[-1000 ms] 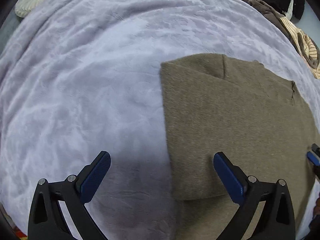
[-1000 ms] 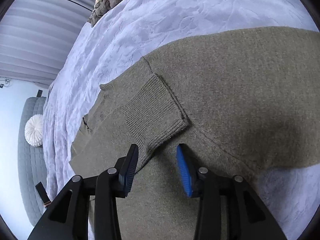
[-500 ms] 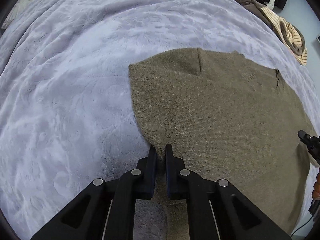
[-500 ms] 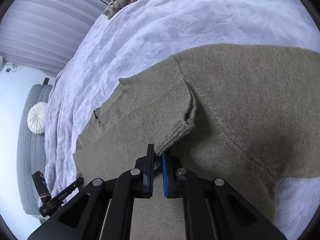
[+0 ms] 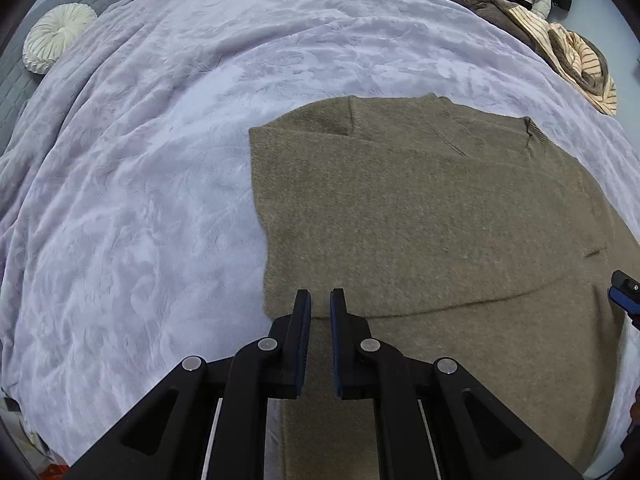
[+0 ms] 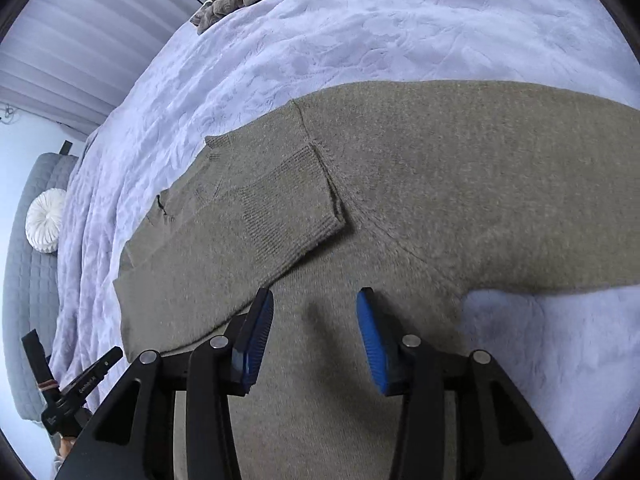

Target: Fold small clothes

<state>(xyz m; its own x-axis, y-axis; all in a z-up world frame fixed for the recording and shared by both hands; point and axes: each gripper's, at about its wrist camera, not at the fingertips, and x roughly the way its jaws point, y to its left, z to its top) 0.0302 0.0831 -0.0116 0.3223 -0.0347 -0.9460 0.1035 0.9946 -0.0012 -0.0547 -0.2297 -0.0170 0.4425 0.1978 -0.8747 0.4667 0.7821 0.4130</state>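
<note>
While the brown sweater [image 5: 432, 216] lies flat on the purple bed [image 5: 160, 160], the left gripper [image 5: 320, 308] at 6 o'clock pinches its folded edge to pull it over. The right gripper [image 6: 316, 320] fingers are opening, holding nothing.

the sweater [image 5: 440, 216] is matt olive knit, fuzzy, with a ribbed cuff [image 6: 296, 204]. the bed cover [image 5: 152, 184] is plush lilac fleece with an embossed pattern. each tool has matt black plastic arms, ridged blue pads [image 6: 370, 332] and shiny metal rivets.
</note>
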